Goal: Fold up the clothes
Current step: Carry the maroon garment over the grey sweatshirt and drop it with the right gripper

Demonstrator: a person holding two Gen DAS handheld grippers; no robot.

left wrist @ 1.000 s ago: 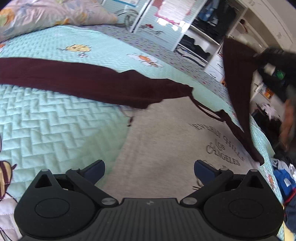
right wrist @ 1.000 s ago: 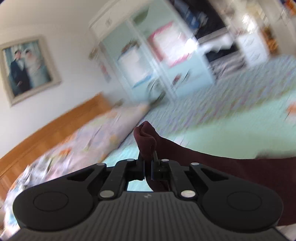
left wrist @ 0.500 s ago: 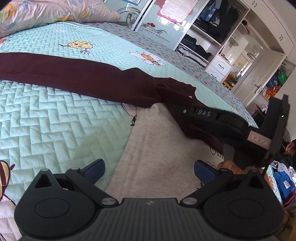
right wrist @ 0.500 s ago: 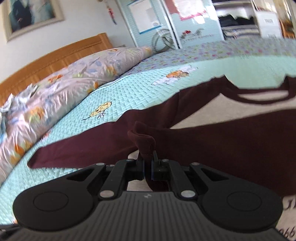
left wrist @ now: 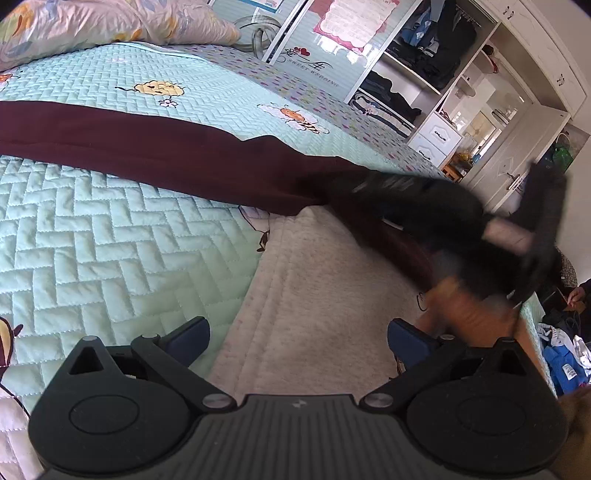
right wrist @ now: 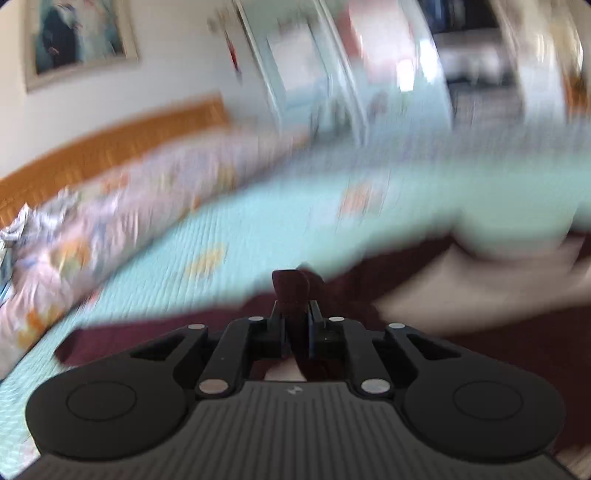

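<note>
Lowered onto the quilted bed (left wrist: 122, 236), the right gripper (right wrist: 296, 314) loosens its fingers around the maroon sleeve (right wrist: 291, 291); left gripper (left wrist: 295, 332) released.

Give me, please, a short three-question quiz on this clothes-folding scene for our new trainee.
1. True or false: the left gripper has cloth clamped in its jaws.
2. Which fabric sits between the right gripper jaws? A) maroon sleeve B) floral pillow C) quilt
3. What lies straight out across the quilt in the left wrist view?

Key
1. False: its jaws stand wide, nothing between them.
2. A; those jaws are opening.
3. The shirt's other maroon sleeve.
</note>
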